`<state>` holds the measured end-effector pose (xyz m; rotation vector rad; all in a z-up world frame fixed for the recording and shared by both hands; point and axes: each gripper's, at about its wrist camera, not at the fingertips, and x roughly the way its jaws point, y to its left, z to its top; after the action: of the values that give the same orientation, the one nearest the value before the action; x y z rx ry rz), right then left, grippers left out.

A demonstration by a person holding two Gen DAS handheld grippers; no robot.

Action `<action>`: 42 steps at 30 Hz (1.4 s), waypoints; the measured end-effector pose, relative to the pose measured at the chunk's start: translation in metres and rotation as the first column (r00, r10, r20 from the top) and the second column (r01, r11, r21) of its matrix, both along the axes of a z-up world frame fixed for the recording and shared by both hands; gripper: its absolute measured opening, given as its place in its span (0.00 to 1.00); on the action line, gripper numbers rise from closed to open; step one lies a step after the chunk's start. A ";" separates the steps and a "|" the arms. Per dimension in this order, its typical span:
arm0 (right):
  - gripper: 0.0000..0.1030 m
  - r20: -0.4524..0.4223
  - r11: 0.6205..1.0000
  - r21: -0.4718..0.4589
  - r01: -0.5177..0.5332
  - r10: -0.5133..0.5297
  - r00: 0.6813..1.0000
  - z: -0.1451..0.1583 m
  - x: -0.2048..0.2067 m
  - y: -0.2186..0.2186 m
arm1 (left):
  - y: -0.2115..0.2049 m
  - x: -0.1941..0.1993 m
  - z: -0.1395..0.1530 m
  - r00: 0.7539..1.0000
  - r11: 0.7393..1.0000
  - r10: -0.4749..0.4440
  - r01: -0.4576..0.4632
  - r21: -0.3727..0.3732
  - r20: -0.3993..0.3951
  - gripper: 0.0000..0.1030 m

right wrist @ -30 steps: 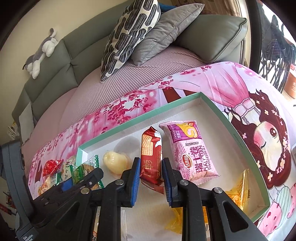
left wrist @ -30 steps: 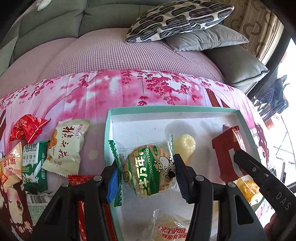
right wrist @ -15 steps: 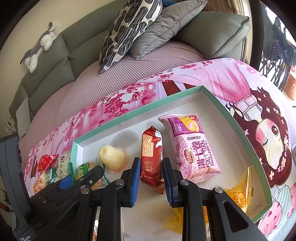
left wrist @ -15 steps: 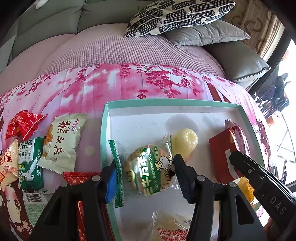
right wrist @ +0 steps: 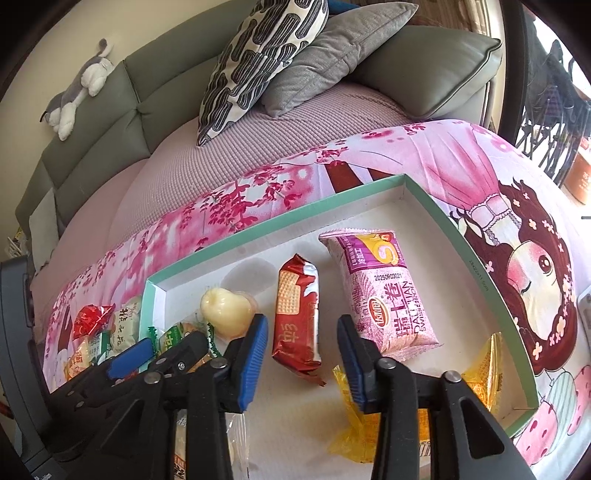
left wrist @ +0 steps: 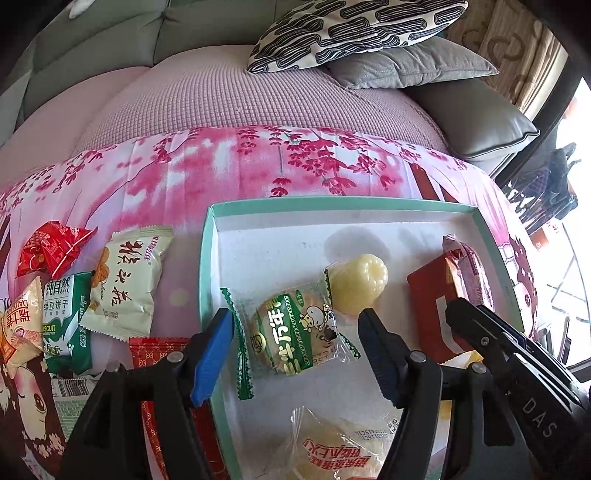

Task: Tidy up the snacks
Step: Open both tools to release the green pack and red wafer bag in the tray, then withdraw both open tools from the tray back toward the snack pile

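A teal-rimmed white box lies on a pink printed cloth. In it lie a green round biscuit packet, a pale yellow jelly, a red wafer packet, a pink Swiss roll packet, a yellow wrapper and a clear bun packet. My left gripper is open, its fingers either side of the green packet. My right gripper is open around the red wafer packet's near end.
Loose snacks lie left of the box: a red crumpled packet, a cream packet, a green biscuit packet and a red flat packet. A sofa with a patterned cushion and a grey cushion stands behind.
Both grippers have opened. The left let go of the green biscuit packet and the right let go of the red wafer packet; both now lie in the box.
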<state>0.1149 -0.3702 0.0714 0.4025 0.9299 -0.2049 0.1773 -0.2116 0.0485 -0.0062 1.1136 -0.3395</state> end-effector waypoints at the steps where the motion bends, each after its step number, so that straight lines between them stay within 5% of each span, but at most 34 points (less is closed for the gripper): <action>1: 0.53 0.005 1.000 0.007 0.001 -0.001 1.000 0.001 0.000 -0.001 | 0.001 0.000 0.001 1.000 1.000 0.006 -0.006 0.000 -0.001 0.69; 17: 0.63 0.019 0.999 -0.034 -0.001 0.001 1.000 0.019 -0.008 -0.004 | 0.005 -0.005 0.026 1.000 1.000 0.019 -0.019 0.013 0.005 0.71; 20: 0.64 0.011 0.999 -0.031 0.009 -0.008 1.000 0.017 -0.009 -0.008 | 0.013 -0.005 0.030 0.999 0.999 0.048 -0.048 0.008 0.012 0.84; 27: 0.64 -0.003 1.000 -0.023 0.006 -0.006 1.000 0.013 -0.008 -0.010 | 0.034 -0.004 0.040 0.993 0.994 0.112 -0.112 -0.019 0.033 0.84; 31: 0.65 -0.040 0.999 -0.048 -0.007 0.006 0.999 0.007 -0.005 -0.007 | 0.052 -0.001 0.040 0.979 0.980 0.197 -0.197 -0.011 0.060 0.93; 42: 0.80 -0.034 0.996 -0.074 -0.059 0.056 0.998 0.007 -0.003 0.001 | 0.091 0.003 0.024 0.931 0.930 0.360 -0.363 0.050 0.060 0.93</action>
<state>0.1124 -0.3688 0.0779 0.3033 0.9612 -0.1936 0.1800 -0.1201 0.0726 -0.1480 1.0479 0.0257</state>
